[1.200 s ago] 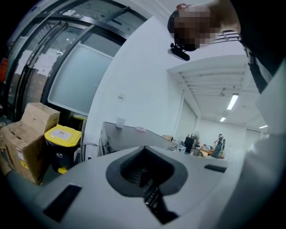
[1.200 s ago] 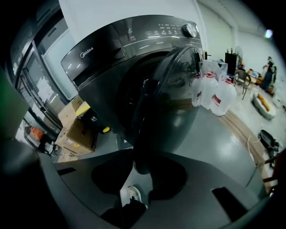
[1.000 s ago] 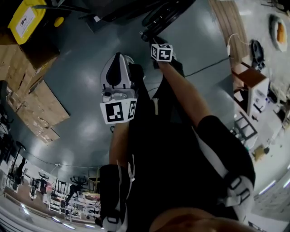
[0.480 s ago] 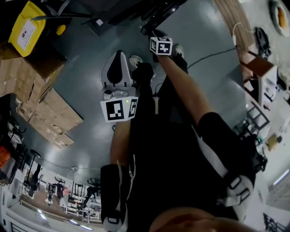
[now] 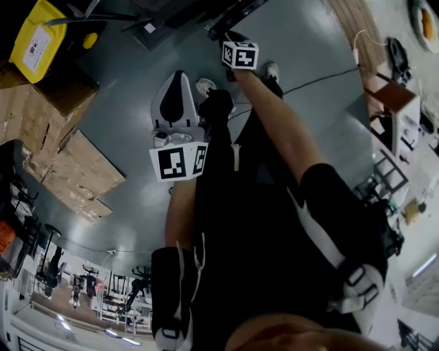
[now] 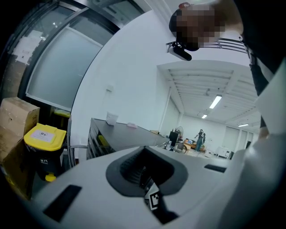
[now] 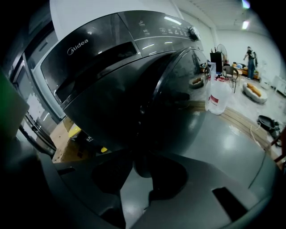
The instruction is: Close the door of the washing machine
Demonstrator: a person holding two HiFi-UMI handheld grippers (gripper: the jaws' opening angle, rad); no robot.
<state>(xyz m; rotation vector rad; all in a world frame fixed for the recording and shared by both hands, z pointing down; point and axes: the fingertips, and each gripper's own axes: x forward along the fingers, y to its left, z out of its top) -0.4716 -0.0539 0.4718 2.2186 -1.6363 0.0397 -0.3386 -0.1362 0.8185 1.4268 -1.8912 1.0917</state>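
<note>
A dark grey washing machine (image 7: 111, 53) fills the right gripper view, its round door (image 7: 147, 103) swung out towards me. My right gripper (image 7: 143, 167) has its jaws partly apart, closed on the door's dark edge. In the head view the right gripper (image 5: 232, 35) reaches to the top of the picture, where the door (image 5: 236, 15) shows as a black bar. My left gripper (image 5: 178, 79) hangs lower left of it over the floor, its tips together and holding nothing. The left gripper (image 6: 143, 172) faces away from the machine, towards a white wall.
A yellow-lidded bin (image 5: 38, 34) and flattened cardboard boxes (image 5: 75, 164) lie to the left. A cable (image 5: 322, 79) runs over the grey floor on the right. A white jug (image 7: 219, 98) stands beside the machine. A black cabinet (image 6: 116, 136) is ahead of the left gripper.
The right gripper has moved towards the top of the head view, along with the door's edge. The left gripper has shifted only slightly.
</note>
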